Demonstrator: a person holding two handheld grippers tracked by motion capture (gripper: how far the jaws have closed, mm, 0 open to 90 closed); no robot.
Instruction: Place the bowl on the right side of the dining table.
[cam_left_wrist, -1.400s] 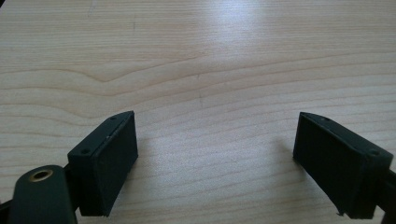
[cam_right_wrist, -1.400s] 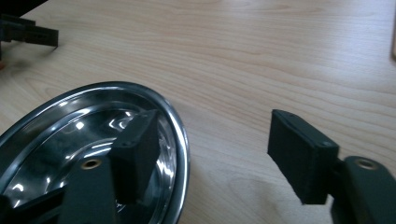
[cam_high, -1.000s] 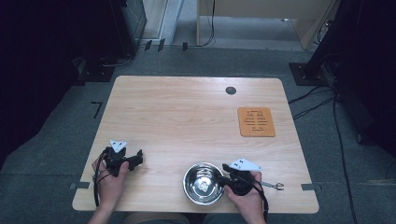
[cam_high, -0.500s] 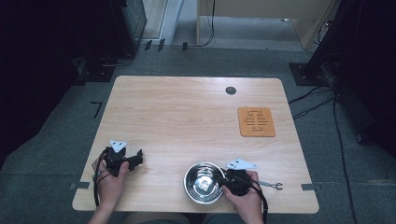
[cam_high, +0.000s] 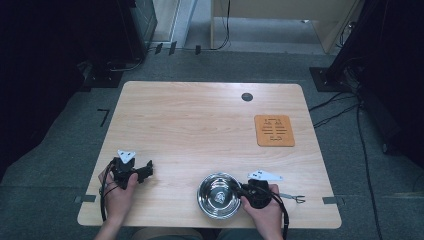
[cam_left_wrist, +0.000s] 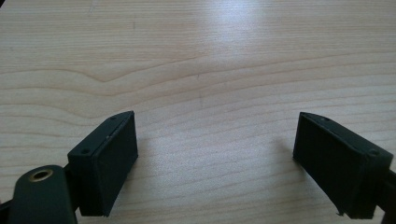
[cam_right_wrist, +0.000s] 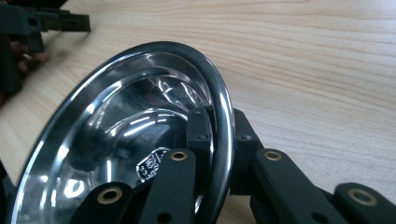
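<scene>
One steel bowl (cam_high: 218, 195), one orange mat (cam_high: 274, 130), one small metal fork-like piece (cam_high: 293, 197) and two grippers are counted on the wooden table (cam_high: 200, 125) in the high view. The bowl sits at the near edge, right of centre, its right rim touching the right gripper (cam_high: 239, 189), which a hand (cam_high: 262, 212) holds just beside it. The left gripper (cam_high: 148, 169) rests well apart at the near left, held by the other hand (cam_high: 117, 192). The mat lies at the far right; a dark round grommet (cam_high: 246, 97) sits beyond it.

Left gripper view: the two jaws stand spread wide over bare wood, nothing between them.

Right gripper view: the jaws are pressed onto the bowl's (cam_right_wrist: 126, 140) rim, one pad inside the bowl, the other outside against its wall. The bowl is polished, round, with a rolled rim, bright reflections and a small stamped mark on its bottom. The left gripper (cam_right_wrist: 56, 21) appears at the far left.
</scene>
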